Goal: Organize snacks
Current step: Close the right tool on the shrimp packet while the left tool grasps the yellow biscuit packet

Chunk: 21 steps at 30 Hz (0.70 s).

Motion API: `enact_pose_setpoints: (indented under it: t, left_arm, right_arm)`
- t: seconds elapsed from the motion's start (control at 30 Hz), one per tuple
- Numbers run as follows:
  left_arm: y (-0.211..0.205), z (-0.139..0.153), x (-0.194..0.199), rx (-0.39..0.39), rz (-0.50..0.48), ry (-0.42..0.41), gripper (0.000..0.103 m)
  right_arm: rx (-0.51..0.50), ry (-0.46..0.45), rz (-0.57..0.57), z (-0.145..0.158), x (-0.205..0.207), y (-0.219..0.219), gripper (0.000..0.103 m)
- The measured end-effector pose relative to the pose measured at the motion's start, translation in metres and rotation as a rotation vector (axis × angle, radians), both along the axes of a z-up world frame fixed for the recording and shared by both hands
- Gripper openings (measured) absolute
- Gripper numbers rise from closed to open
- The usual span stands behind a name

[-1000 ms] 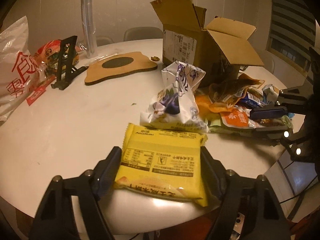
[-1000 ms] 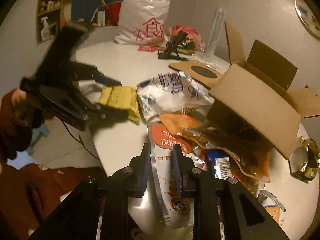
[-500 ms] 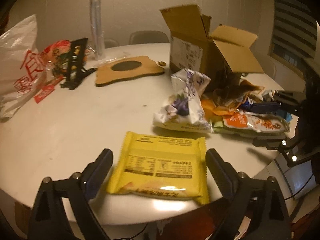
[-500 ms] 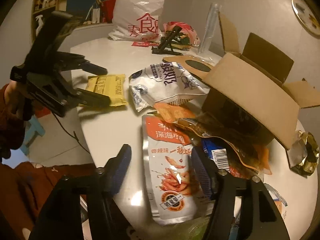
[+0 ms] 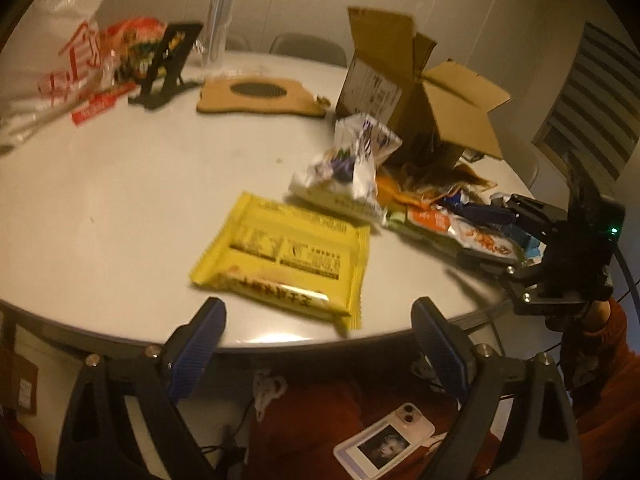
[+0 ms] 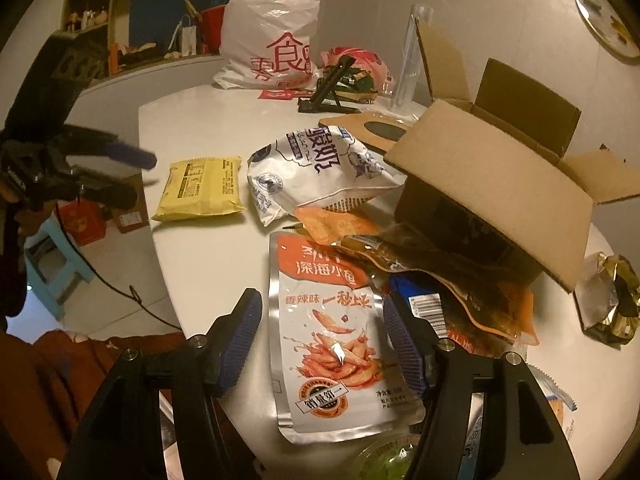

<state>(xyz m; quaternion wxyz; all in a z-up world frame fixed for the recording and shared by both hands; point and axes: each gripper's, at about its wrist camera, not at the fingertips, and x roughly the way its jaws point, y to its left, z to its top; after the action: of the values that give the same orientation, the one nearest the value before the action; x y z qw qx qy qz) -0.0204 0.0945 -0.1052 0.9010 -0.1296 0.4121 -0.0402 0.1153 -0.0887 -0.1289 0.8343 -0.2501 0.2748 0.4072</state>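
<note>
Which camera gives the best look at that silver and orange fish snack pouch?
The right wrist view: the fish snack pouch lies flat, fully facing the camera. The left wrist view shows only a sliver at the pile's edge.

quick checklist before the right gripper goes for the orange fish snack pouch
1. Right gripper open: ok, jaws spread wide.
2. Orange fish snack pouch between the jaws: ok, lying flat on the table.
3. Pouch free of other packs: not ok, the pile by the cardboard box overlaps its top corner.
4. Left gripper out of the way: ok, open and off the yellow packet.
5. Jaw contact with pouch: cannot tell.
</note>
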Motion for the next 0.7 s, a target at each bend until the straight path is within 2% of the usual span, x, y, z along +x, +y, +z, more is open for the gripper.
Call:
enact_pose_setpoints:
  t: [0.13, 0.2, 0.37, 0.57, 0.7]
  left_arm:
    - [-0.004, -0.001, 0.016, 0.010, 0.014, 0.010, 0.092]
    - [-0.002, -0.001, 0.028, 0.022, 0.036, 0.015, 0.098]
    - [0.001, -0.003, 0.053, 0.043, 0.091, 0.033, 0.102]
    - [0.009, -0.006, 0.068, 0.088, 0.208, 0.027, 0.102]
    - [0.005, -0.009, 0.071, 0.144, 0.209, 0.006, 0.102]
  right_arm:
    - [-0.006, -0.002, 0.000, -0.002, -0.001, -0.001, 0.060]
    - [0.001, 0.002, 0.001, -0.001, -0.002, -0.003, 0.060]
    - [0.018, -0.004, -0.002, 0.003, -0.003, -0.006, 0.060]
    - [0.025, -0.002, -0.012, 0.004, -0.002, -0.007, 0.060]
    - [0.027, 0.022, -0.022, 0.004, 0.002, -0.006, 0.060]
